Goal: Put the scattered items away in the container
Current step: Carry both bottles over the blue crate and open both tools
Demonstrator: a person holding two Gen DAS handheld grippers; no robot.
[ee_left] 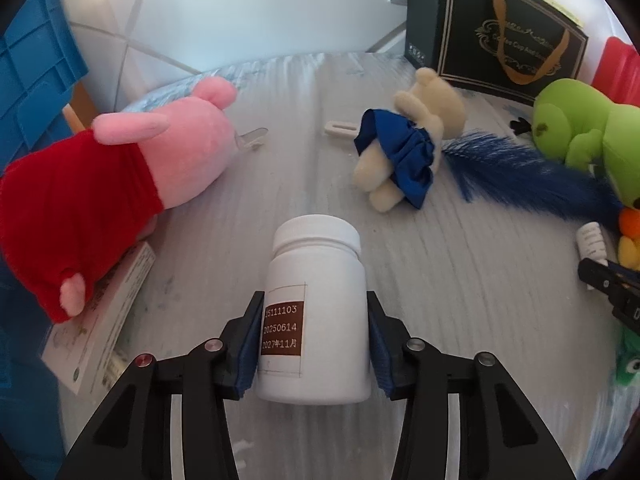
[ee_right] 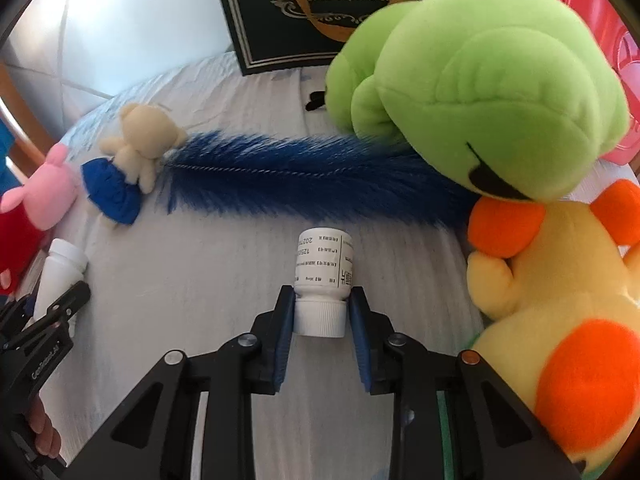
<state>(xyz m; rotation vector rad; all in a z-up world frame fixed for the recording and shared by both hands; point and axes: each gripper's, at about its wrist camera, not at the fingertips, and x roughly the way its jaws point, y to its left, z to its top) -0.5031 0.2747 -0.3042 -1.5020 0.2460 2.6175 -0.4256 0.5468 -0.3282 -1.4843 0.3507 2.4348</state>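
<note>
Between the left tool's [ee_left: 312,340] blue pads lies a white bottle [ee_left: 316,316], clenched at its sides, cap pointing away, on the pale surface [ee_left: 460,300]. A pink pig [ee_left: 120,184] in red lies to its left, a bear [ee_left: 404,152] in a blue dress ahead. The right tool [ee_right: 320,316] grips a small bottle [ee_right: 323,276] by its cap, lying on the surface. A blue feather [ee_right: 300,176], green plush [ee_right: 480,84] and yellow plush [ee_right: 560,296] lie near. A blue crate [ee_left: 32,60] stands far left.
</note>
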